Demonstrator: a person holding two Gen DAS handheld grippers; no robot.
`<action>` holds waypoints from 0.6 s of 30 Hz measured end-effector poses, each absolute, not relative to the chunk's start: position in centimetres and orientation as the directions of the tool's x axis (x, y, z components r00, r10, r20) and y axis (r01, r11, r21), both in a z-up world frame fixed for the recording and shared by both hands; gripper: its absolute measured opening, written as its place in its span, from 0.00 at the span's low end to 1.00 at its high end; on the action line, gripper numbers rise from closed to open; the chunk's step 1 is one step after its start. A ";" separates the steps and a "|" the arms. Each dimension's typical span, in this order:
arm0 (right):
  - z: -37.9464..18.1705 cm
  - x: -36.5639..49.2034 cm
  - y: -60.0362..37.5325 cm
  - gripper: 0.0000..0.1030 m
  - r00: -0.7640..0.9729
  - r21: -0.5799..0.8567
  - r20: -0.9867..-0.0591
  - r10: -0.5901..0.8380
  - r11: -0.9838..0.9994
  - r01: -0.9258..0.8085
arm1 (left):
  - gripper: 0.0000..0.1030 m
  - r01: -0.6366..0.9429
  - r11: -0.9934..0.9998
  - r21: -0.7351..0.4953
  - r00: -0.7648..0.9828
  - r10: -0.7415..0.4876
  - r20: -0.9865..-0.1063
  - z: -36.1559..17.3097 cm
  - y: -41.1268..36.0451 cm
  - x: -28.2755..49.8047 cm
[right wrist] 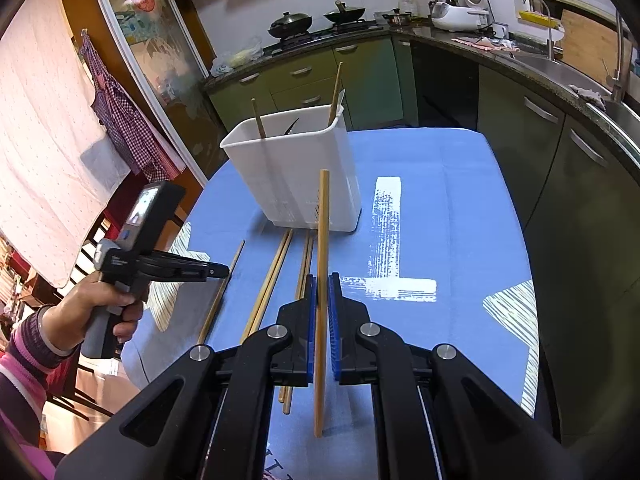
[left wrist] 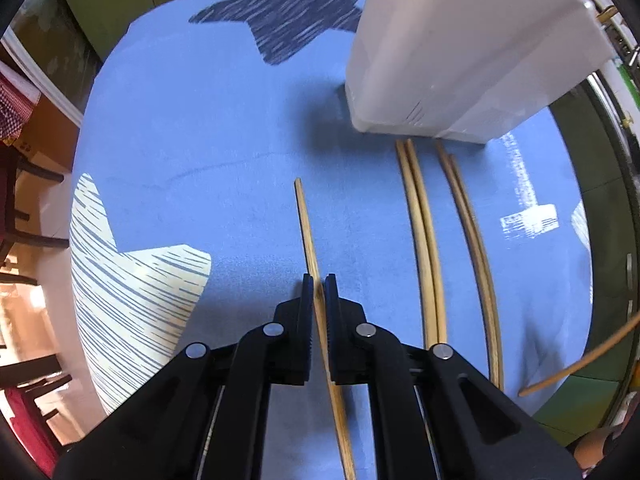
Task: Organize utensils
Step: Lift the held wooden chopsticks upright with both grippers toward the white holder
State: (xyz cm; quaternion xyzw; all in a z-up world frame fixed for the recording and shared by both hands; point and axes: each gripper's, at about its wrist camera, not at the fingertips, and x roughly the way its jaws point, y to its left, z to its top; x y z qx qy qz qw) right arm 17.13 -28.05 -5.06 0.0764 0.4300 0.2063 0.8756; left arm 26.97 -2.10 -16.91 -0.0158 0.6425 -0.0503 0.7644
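the right gripper (right wrist: 323,280) is clamped shut on one chopstick (right wrist: 322,264), held clear of the blue tablecloth (right wrist: 460,208), its long axis running 6 to 12 o'clock with the far tip aimed at the white utensil holder (right wrist: 296,168) straight ahead at 12. two chopsticks already stand inside the holder.

the left gripper (left wrist: 319,280), pointing steeply down, is closed on a single chopstick (left wrist: 306,232) that seems to lie on the cloth, also running 6 to 12; from there the holder (left wrist: 460,48) sits at about 1 o'clock. two pairs of chopsticks (left wrist: 424,240) lie parallel on the cloth at its 3 o'clock, ends just short of the holder's base.

to my eye the right hand is the nearer, its stick already lined up with the holder; it would need tipping upright to drop in.
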 end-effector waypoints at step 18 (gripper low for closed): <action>-4.3 16.6 -28.2 0.06 0.558 0.313 -0.702 0.443 0.895 -0.317 | 0.06 0.131 0.989 -0.067 0.281 -0.102 -0.954 -12.6 -2.6 24.2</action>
